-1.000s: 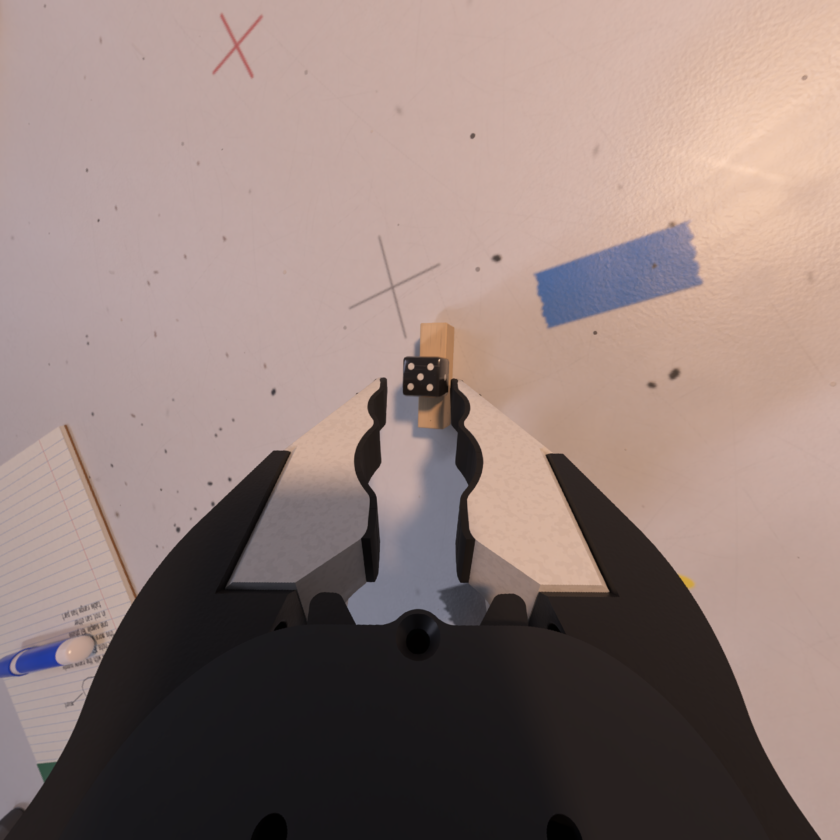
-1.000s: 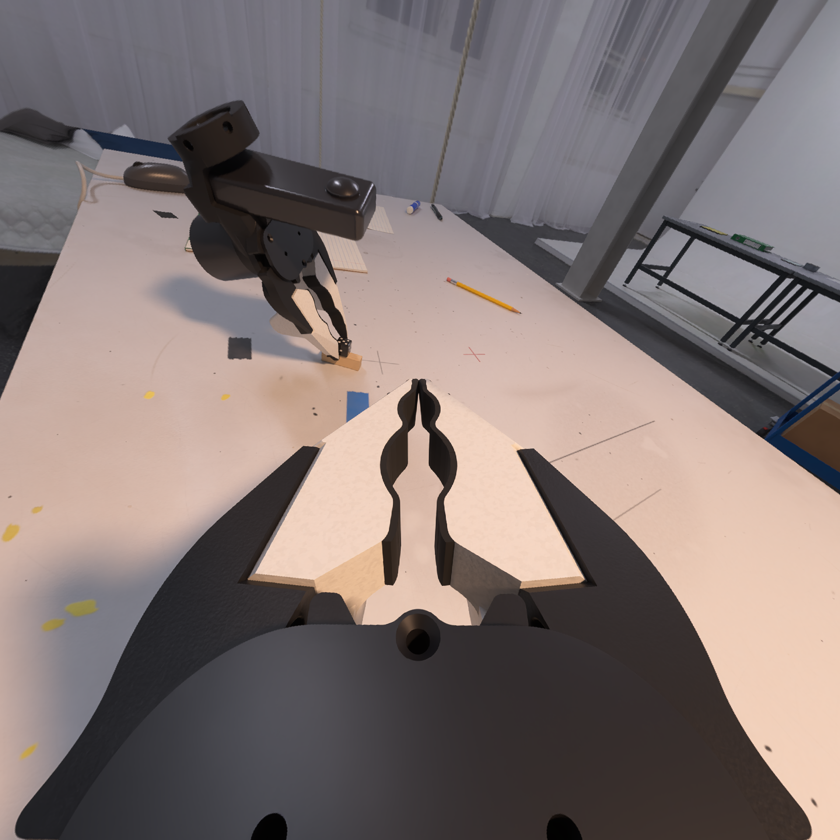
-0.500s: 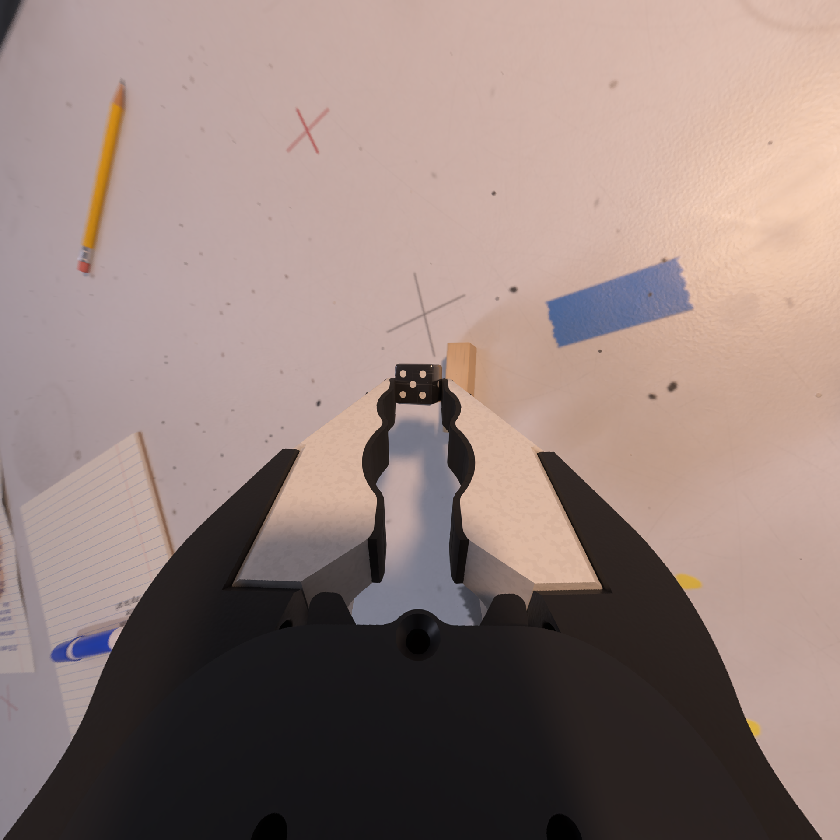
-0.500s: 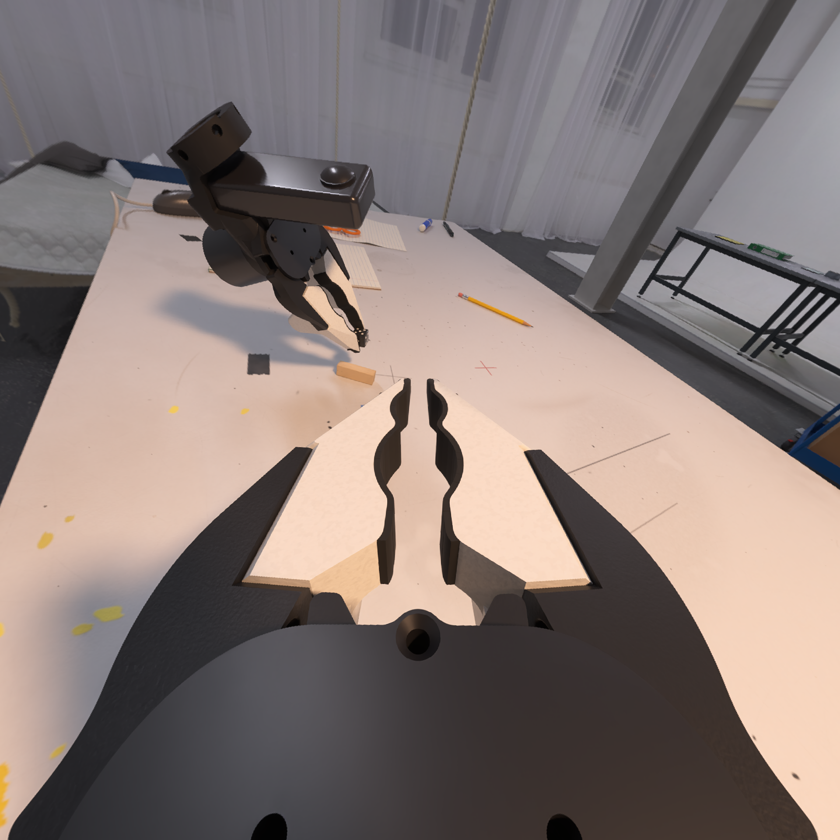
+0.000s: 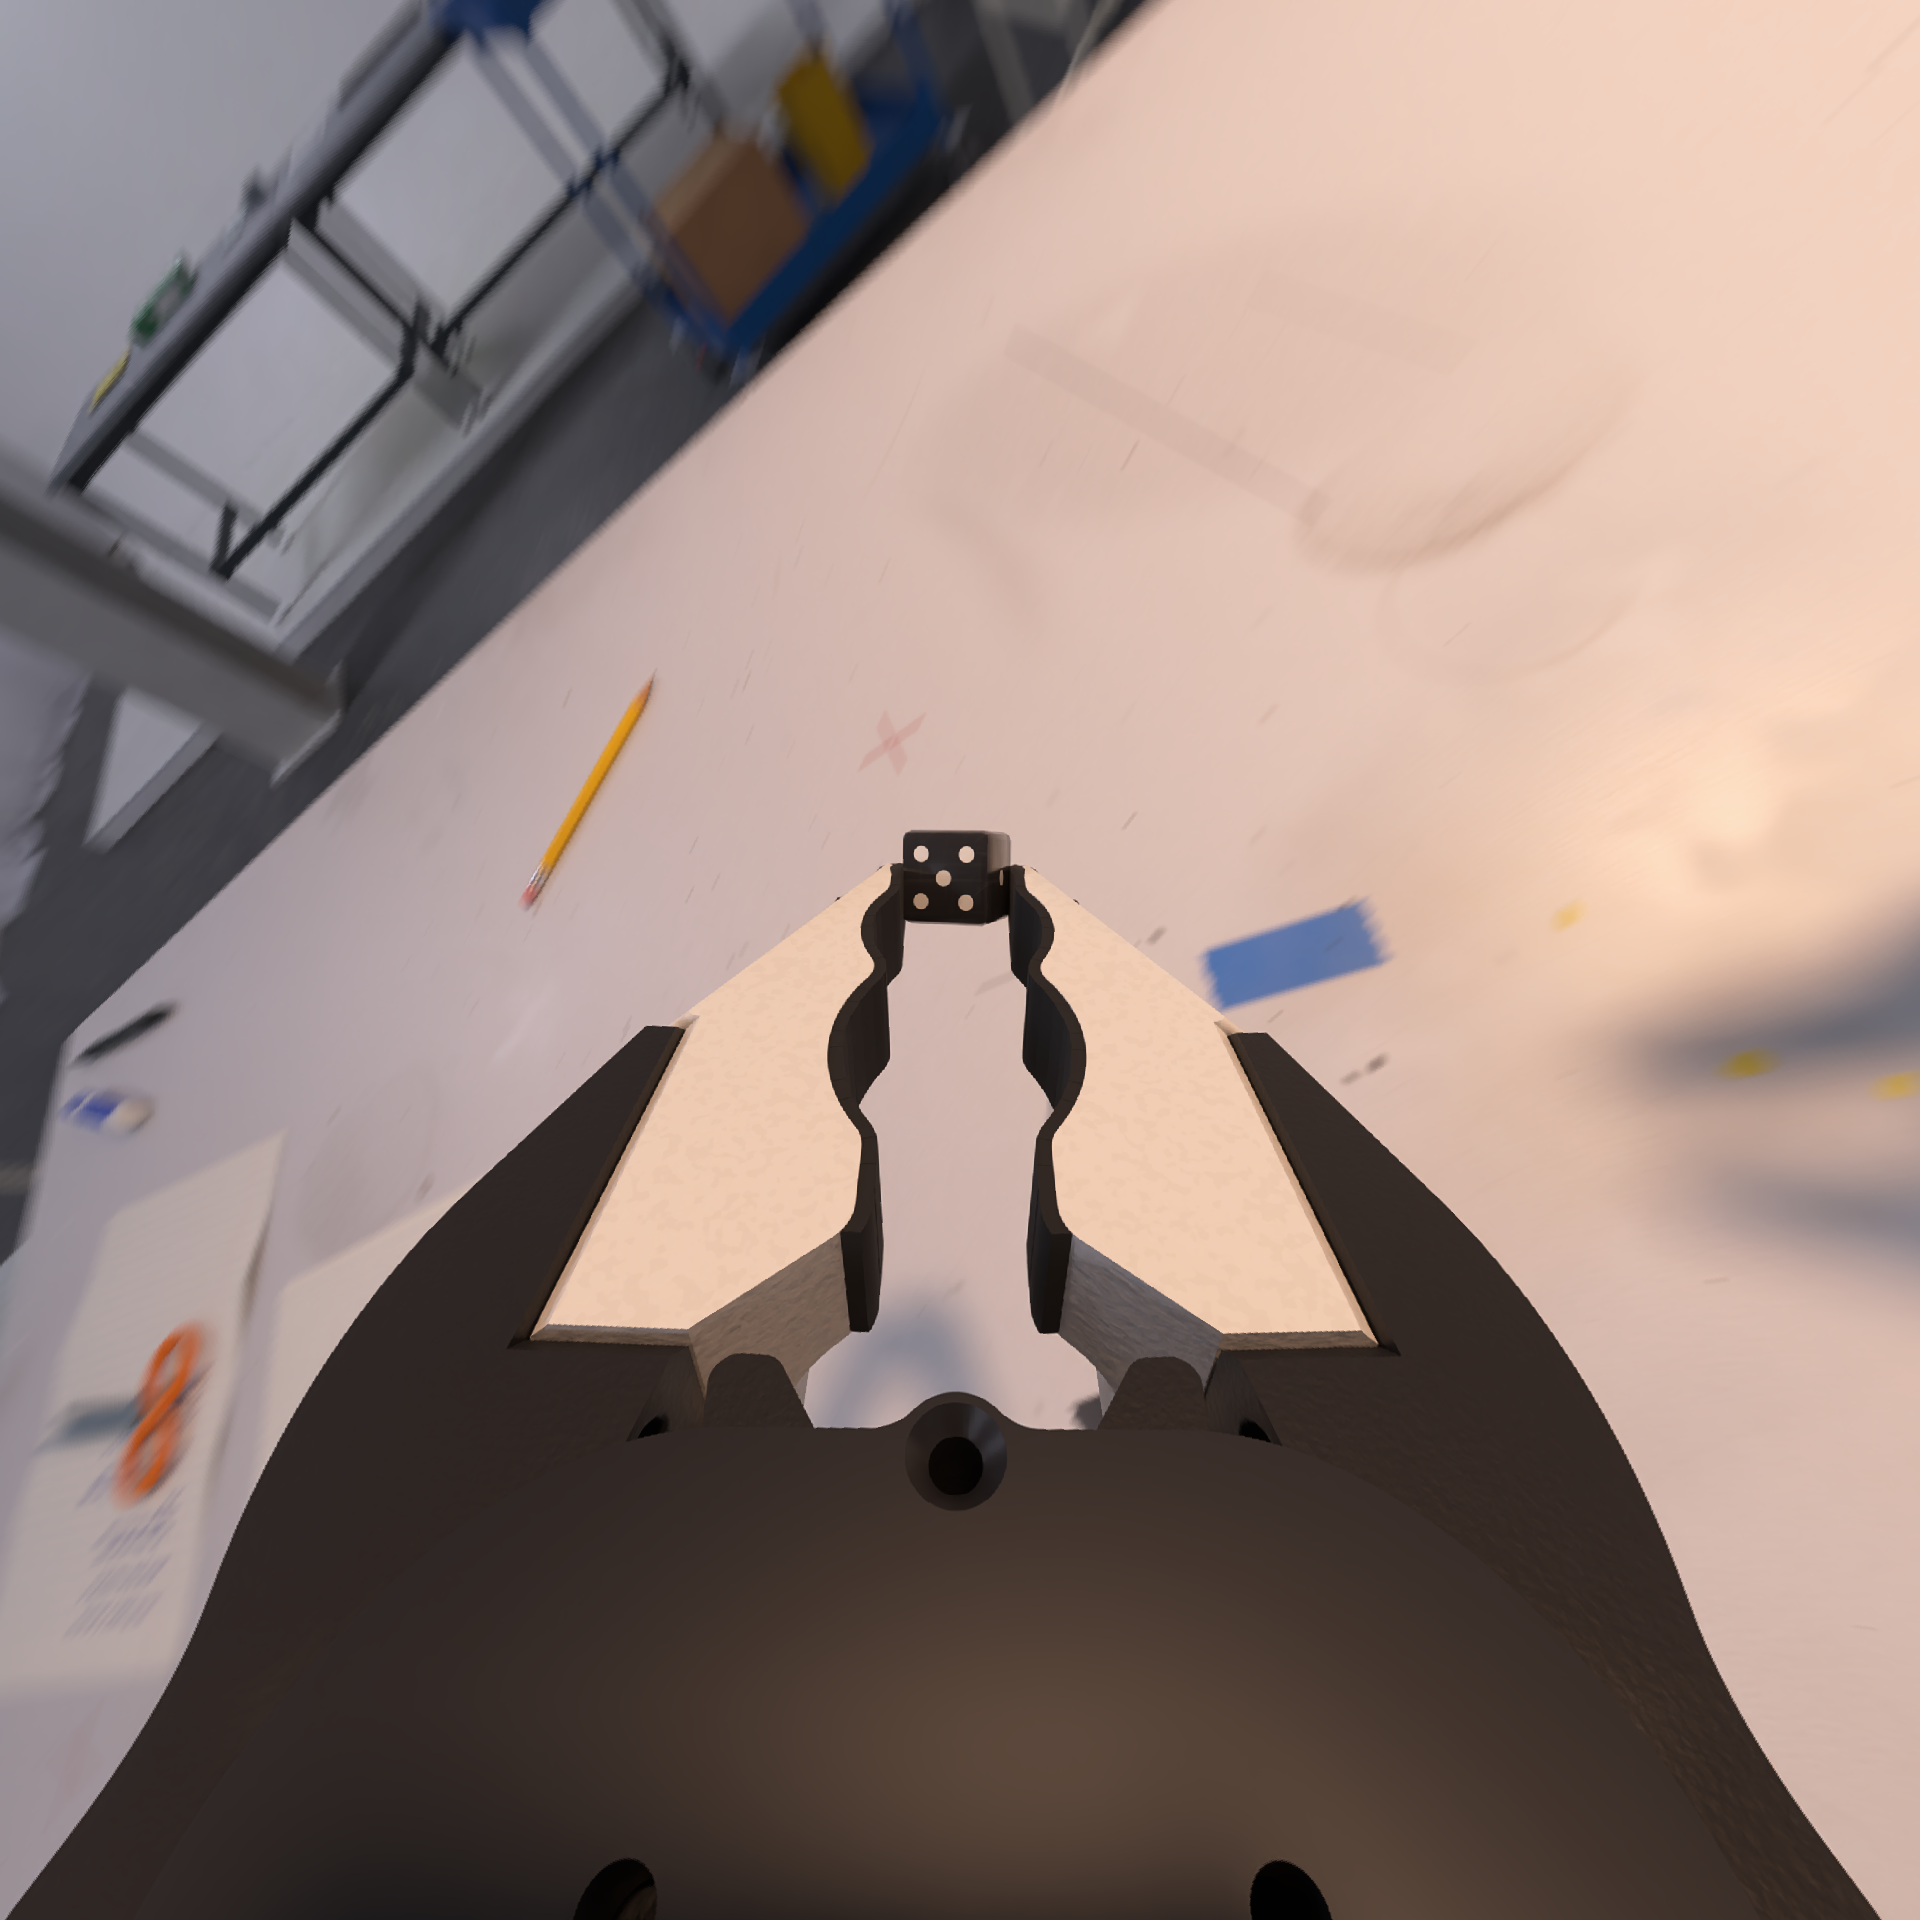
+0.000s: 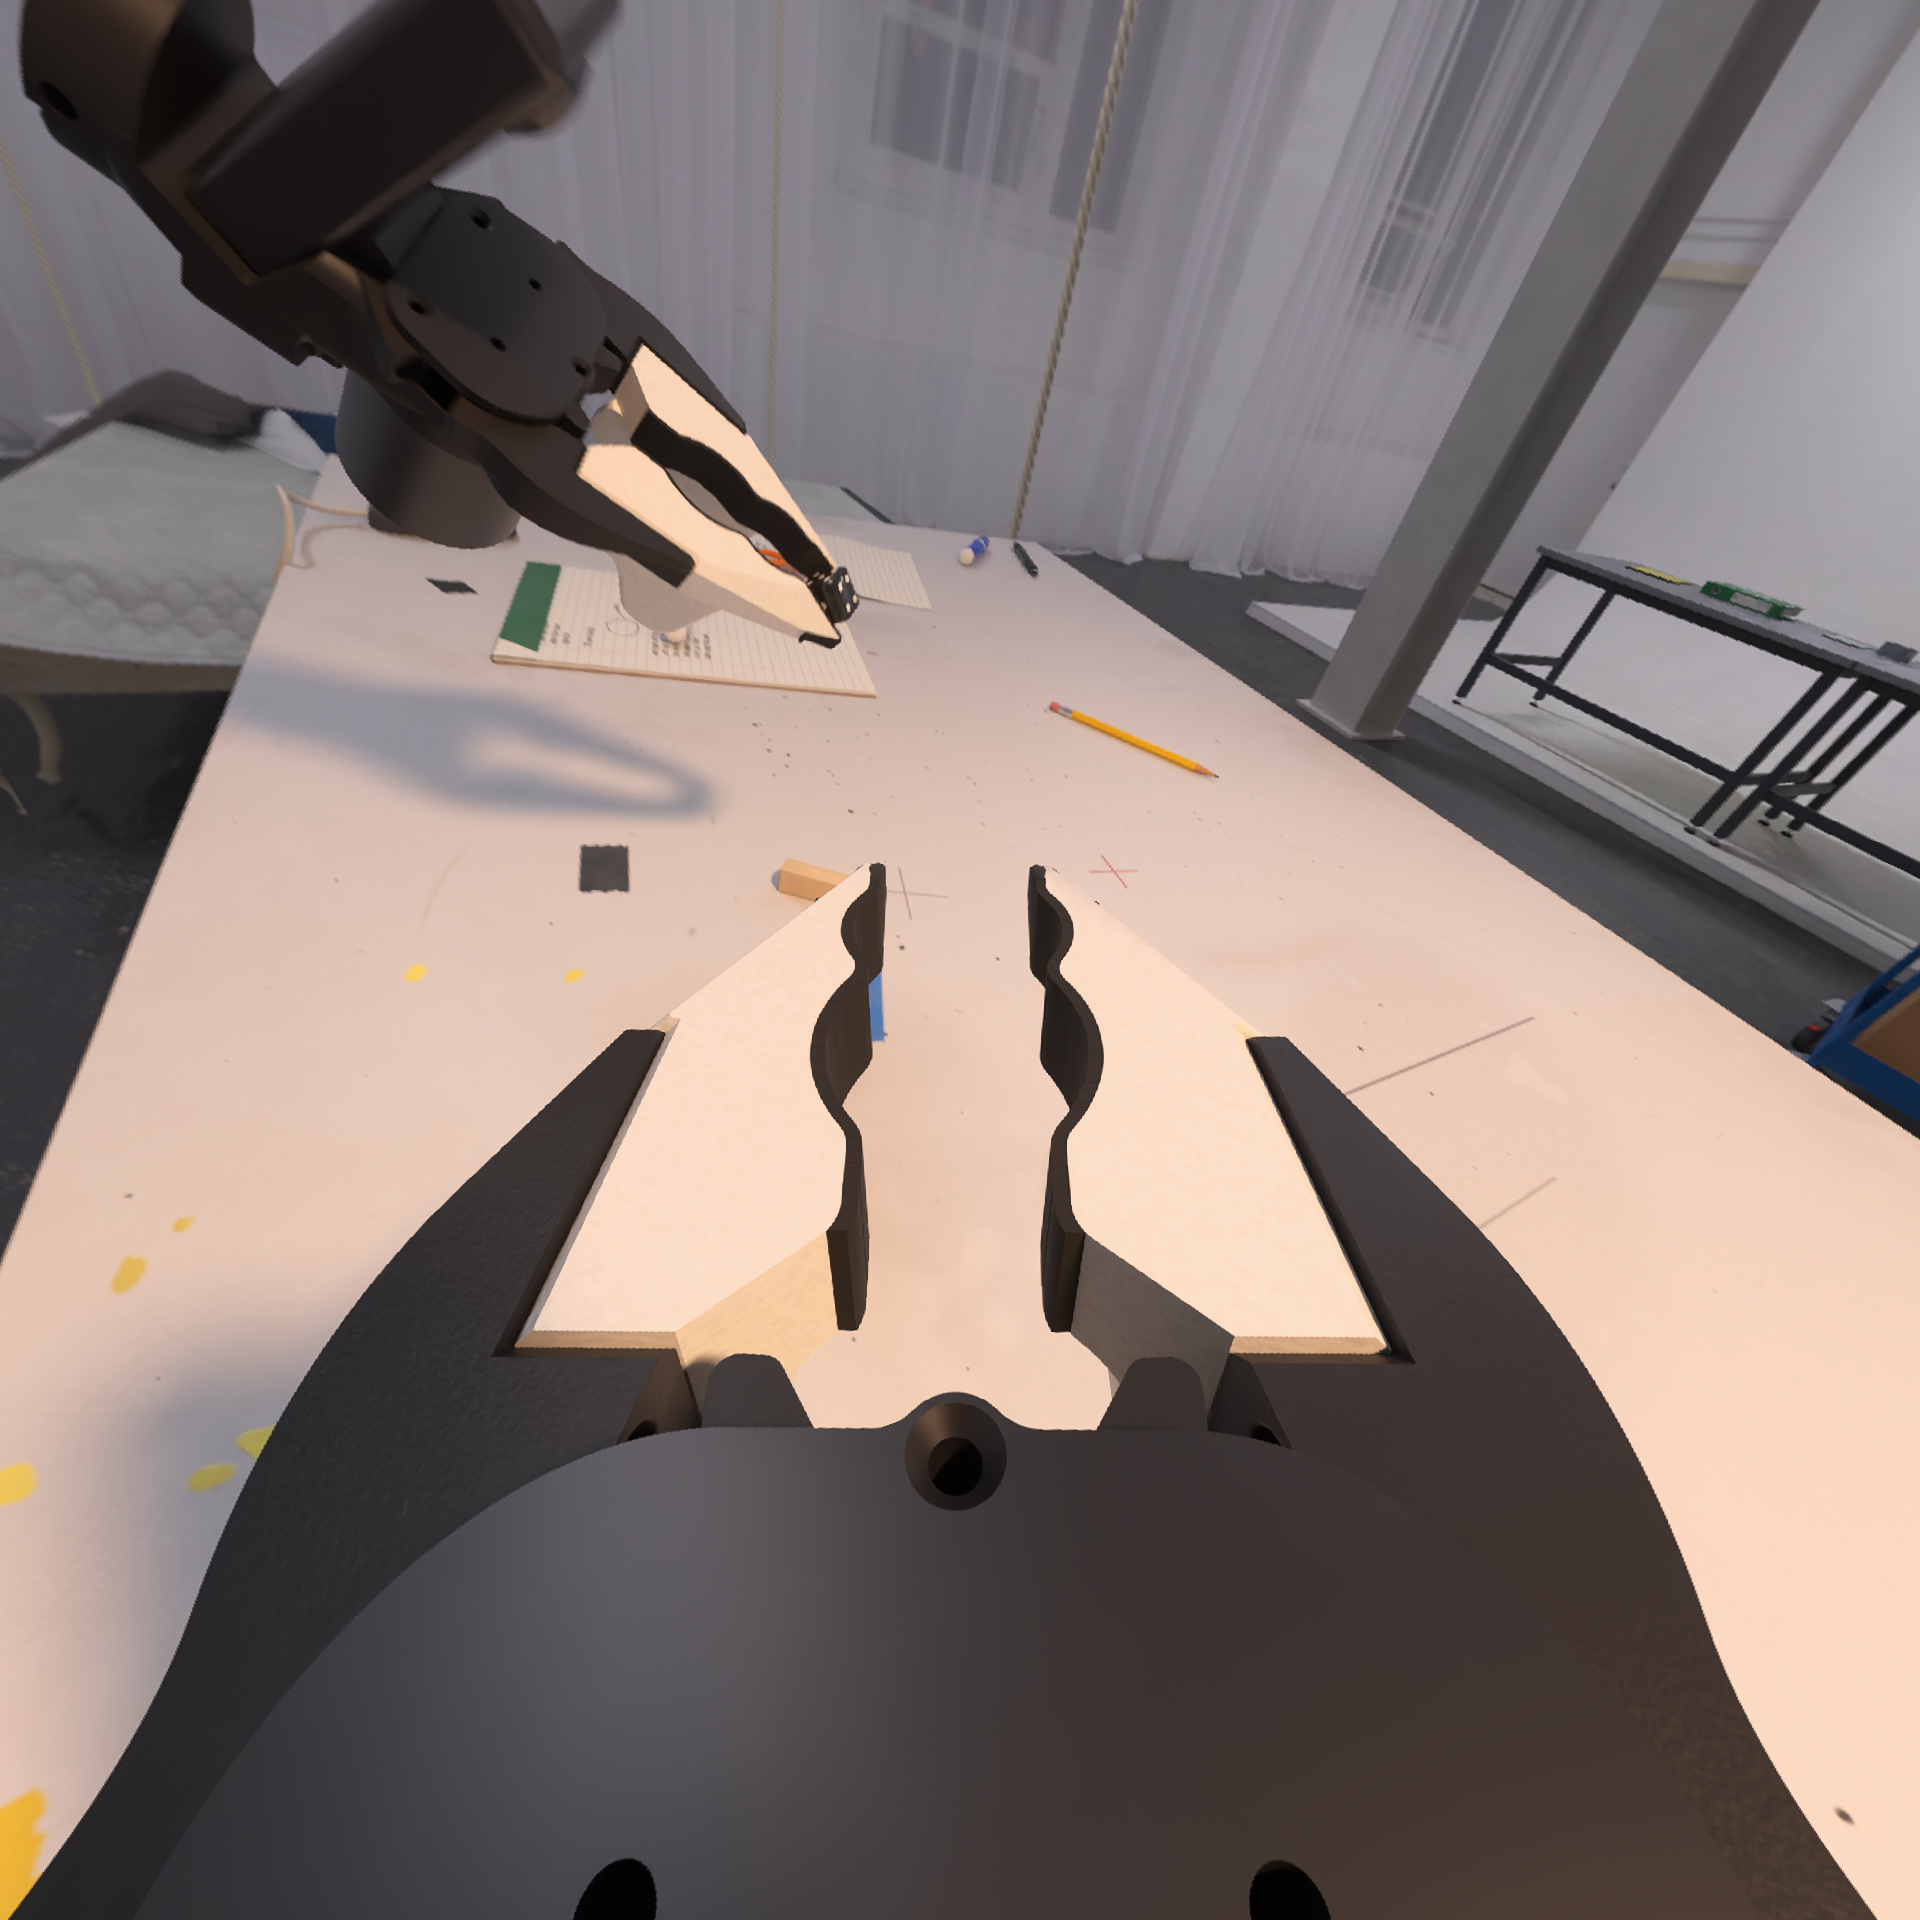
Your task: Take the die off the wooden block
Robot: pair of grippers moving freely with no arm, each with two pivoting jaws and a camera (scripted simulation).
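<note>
My left gripper (image 5: pixel 956 883) is shut on the black die (image 5: pixel 954 878), which sits between its fingertips, white pips facing me, held high above the table. The right wrist view shows the same gripper (image 6: pixel 831 613) raised in the air with the die (image 6: pixel 840 594) at its tip. The wooden block (image 6: pixel 812 878) lies flat on the table, bare, just left of my right gripper's left fingertip. My right gripper (image 6: pixel 956 878) is open and empty, low over the table. The block is hidden in the left wrist view.
A lined notepad (image 6: pixel 686 639) lies at the far left under the raised gripper. A yellow pencil (image 6: pixel 1132 740) lies to the right; it also shows in the left wrist view (image 5: pixel 590 790). Blue tape (image 5: pixel 1294 951), a black patch (image 6: pixel 604 868), pens (image 6: pixel 997 551) and the table edge (image 6: pixel 1558 883) are around.
My left gripper has lifted the die off the block, risen high and tilted up. My right gripper has opened and the block now lies bare.
</note>
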